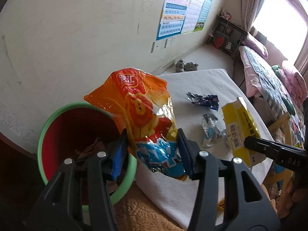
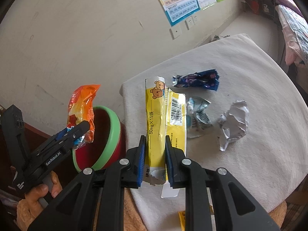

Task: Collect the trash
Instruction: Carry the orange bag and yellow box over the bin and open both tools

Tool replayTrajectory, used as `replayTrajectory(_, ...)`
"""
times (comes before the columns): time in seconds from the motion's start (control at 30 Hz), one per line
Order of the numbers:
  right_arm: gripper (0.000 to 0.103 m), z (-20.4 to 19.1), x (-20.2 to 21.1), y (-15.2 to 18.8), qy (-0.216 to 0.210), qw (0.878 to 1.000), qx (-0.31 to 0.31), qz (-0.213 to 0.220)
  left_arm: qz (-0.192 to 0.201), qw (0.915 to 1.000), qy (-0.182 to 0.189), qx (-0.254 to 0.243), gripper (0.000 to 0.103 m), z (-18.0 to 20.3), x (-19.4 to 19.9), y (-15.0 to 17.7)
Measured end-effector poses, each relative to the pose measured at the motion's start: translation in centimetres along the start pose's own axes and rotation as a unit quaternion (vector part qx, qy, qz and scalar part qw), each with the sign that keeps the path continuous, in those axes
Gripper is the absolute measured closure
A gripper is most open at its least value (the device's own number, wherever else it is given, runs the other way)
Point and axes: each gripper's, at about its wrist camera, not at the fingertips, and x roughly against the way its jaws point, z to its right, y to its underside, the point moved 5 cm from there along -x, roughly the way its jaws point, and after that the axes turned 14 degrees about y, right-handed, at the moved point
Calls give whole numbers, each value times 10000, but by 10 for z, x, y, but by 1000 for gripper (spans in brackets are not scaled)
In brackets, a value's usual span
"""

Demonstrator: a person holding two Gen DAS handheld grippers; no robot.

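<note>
Left gripper [image 1: 152, 152] clamped on orange bag [image 1: 142, 115], beside bin [image 1: 57, 115] rim, not over it. Right gripper [image 2: 154, 159] pinched narrow on yellow box [image 2: 156, 119] above table [image 2: 259, 115]. Risked dropping bag outside bin if released here.

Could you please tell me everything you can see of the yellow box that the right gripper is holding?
The yellow box is a flattened, creased cardboard packet with a torn lower end, printed with cartoon bears, a barcode and dosage text. The right gripper is clamped on its lower part, holding it lengthwise above the white cloth.
</note>
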Motion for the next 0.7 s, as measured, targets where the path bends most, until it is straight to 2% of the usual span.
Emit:
replayTrajectory(0.3, 84, -33, -7, 5, -23, 9994, 328, -86, 32, 9997, -59, 226, 55, -27, 11, 11)
replayTrajectory(0.7, 84, -75, -17, 10, -121, 9969, 756, -196, -117, 9983, -269, 512, 55, -64, 13, 31)
